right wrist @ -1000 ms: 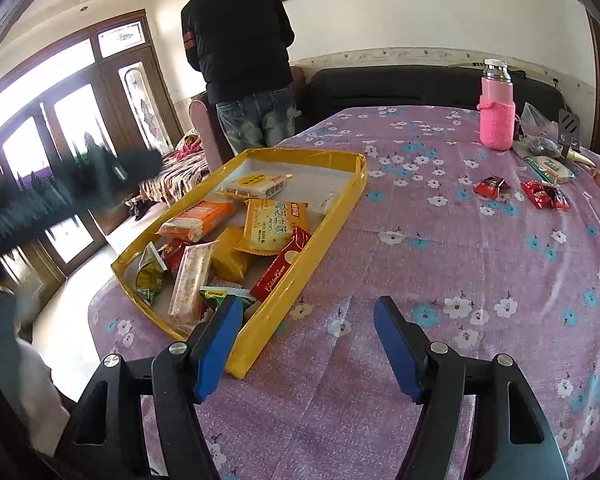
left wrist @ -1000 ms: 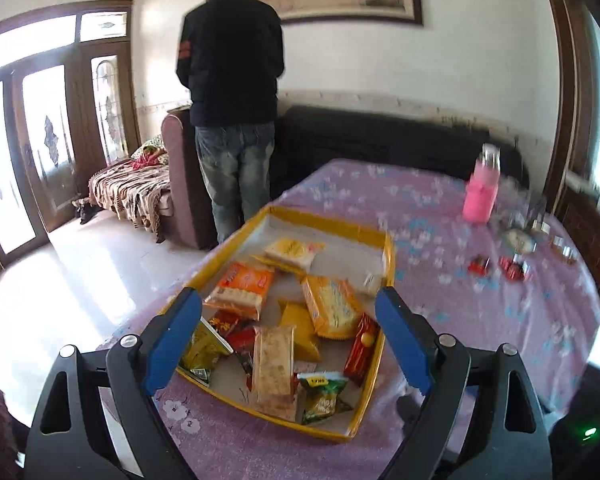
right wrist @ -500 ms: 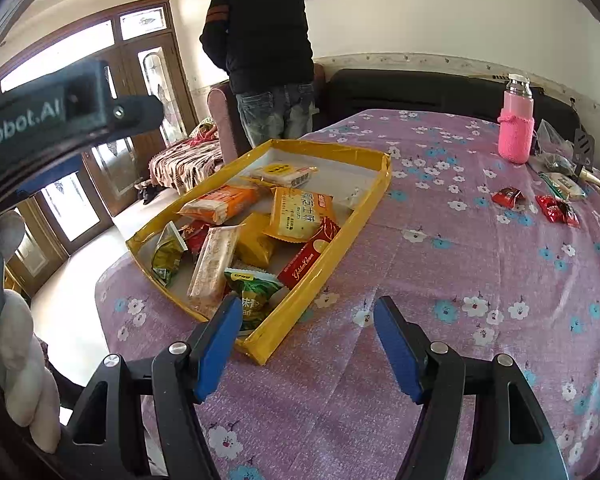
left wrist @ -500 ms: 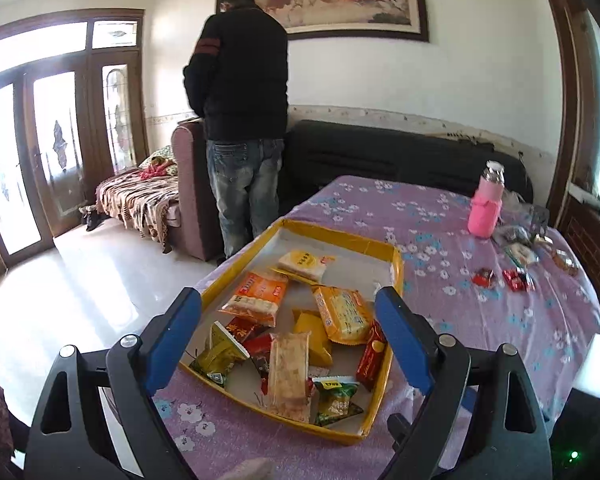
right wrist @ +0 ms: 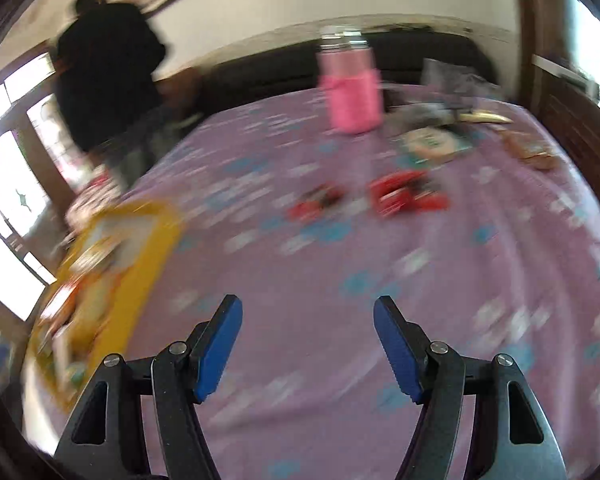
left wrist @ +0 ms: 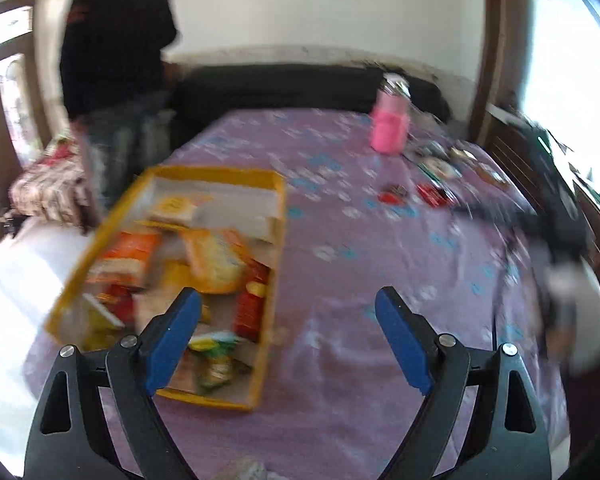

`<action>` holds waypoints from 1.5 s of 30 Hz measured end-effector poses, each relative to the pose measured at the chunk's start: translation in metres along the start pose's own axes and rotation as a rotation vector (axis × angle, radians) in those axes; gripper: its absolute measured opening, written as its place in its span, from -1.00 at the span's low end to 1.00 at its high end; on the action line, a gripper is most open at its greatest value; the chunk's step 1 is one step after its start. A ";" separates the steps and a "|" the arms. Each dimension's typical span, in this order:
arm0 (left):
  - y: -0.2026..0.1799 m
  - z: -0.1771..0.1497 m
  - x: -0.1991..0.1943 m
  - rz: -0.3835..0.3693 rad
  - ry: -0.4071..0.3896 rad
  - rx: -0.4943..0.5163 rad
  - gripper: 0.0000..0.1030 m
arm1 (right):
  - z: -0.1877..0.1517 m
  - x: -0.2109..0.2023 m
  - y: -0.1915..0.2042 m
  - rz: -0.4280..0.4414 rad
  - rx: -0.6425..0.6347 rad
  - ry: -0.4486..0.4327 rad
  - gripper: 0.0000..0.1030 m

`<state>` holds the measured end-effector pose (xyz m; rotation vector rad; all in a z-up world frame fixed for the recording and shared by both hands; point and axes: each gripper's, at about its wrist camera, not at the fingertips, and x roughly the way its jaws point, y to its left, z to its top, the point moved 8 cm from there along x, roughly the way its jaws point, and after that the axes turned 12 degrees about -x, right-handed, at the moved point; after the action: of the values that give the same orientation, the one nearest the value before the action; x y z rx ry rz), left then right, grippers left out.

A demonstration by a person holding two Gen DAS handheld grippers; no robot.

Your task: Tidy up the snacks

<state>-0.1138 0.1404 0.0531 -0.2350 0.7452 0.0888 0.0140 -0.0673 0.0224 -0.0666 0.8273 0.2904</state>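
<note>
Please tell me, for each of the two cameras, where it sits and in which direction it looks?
Left wrist: sits on the left gripper, looking forward over the yellow tray of snacks and the table; its two blue fingers show, open.
Right wrist: sits on the right gripper, looking across the table towards the red packets and pink bottle; its open fingers show.
Both share the tray, bottle, red packets and the standing man.

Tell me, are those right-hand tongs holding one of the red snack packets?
No, the right tongs are open and empty above the tablecloth, and the red packets lie farther off.
</note>
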 end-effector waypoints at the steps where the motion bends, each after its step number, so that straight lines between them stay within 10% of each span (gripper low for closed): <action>1: -0.005 -0.002 0.004 -0.009 0.012 0.009 0.73 | 0.011 0.009 -0.019 -0.017 0.030 0.001 0.36; 20: -0.068 -0.023 0.118 -0.037 0.246 0.101 0.73 | 0.070 0.158 -0.070 -0.140 0.007 0.176 -0.15; 23: -0.068 -0.030 0.127 -0.031 0.267 0.105 0.73 | 0.066 0.157 -0.069 -0.153 -0.016 0.148 -0.42; 25: -0.067 -0.035 0.133 -0.024 0.285 0.103 0.73 | 0.063 0.154 -0.068 -0.141 -0.013 0.147 -0.94; 40: -0.066 -0.059 0.141 0.019 0.325 0.115 1.00 | 0.013 0.067 -0.064 0.075 0.155 0.010 -0.99; 45: -0.068 -0.064 0.133 0.005 0.366 0.143 0.97 | 0.005 0.057 -0.058 0.012 0.090 -0.022 -0.76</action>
<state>-0.0475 0.0580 -0.0706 -0.1131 1.1113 -0.0043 0.0701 -0.1096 -0.0190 0.0257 0.8186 0.2645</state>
